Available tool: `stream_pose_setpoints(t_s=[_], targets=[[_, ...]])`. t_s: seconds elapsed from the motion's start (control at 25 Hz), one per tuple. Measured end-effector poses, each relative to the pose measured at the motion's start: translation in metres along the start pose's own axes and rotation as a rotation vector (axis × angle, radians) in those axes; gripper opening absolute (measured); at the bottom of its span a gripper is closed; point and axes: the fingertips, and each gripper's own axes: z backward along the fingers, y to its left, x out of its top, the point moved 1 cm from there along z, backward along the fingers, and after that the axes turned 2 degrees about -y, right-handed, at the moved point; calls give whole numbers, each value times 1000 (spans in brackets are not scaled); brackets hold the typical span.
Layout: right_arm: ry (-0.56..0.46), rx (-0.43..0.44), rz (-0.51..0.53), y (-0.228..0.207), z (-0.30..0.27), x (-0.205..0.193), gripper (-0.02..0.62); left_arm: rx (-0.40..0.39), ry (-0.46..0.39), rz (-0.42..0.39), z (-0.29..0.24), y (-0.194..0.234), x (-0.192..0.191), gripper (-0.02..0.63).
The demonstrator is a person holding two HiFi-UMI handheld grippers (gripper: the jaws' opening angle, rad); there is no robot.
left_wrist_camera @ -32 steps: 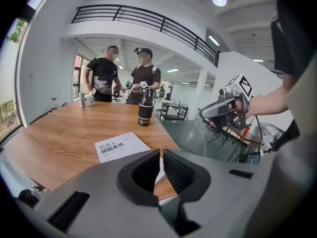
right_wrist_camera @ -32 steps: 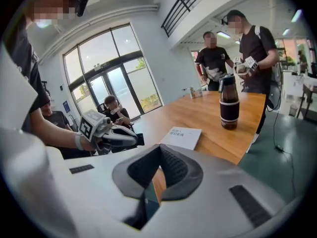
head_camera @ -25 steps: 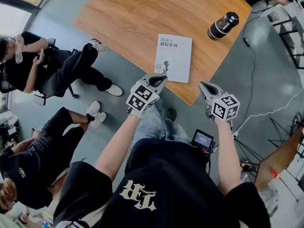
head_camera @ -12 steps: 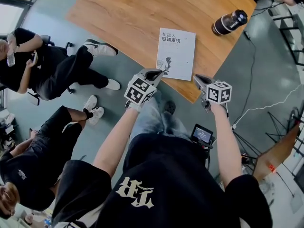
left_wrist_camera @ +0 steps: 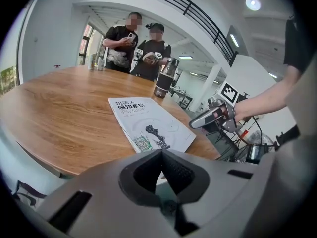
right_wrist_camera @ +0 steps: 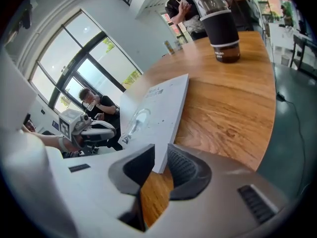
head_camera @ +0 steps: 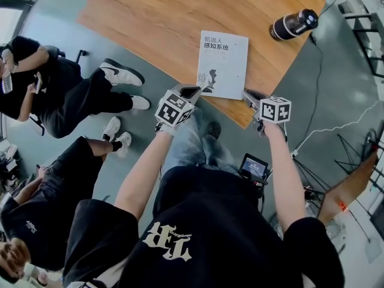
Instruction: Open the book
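Note:
A white book (head_camera: 222, 63) lies closed, cover up, near the front edge of the wooden table (head_camera: 162, 17). My left gripper (head_camera: 197, 90) hovers just off the book's near left corner. In the left gripper view its pads meet at the tip, shut and holding nothing, with the book (left_wrist_camera: 148, 123) just beyond. My right gripper (head_camera: 248, 94) is at the table edge by the book's near right corner. In the right gripper view its jaws stand a narrow gap apart, and the corner of the book (right_wrist_camera: 158, 113) shows in line with that gap.
A dark bottle (head_camera: 294, 24) stands at the table's far right, also the bottle (right_wrist_camera: 220, 26) behind the book. Seated people (head_camera: 72, 89) are on the floor side to the left. Two people (left_wrist_camera: 138, 51) stand beyond the far table edge. Cables and a small screen (head_camera: 255, 167) lie lower right.
Both grippers have moved forward from in front of the table to the book's near corners. The book has not moved.

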Motion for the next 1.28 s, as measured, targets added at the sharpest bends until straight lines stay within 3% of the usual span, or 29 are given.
stream_pose_setpoints(t_s=[0.72, 1.28], targets=[[5, 40, -132, -5, -16, -7, 52, -40, 82, -27, -18, 9, -13, 8], [-7, 72, -126, 3, -5, 1, 35, -27, 68, -5, -19, 10, -10, 8]])
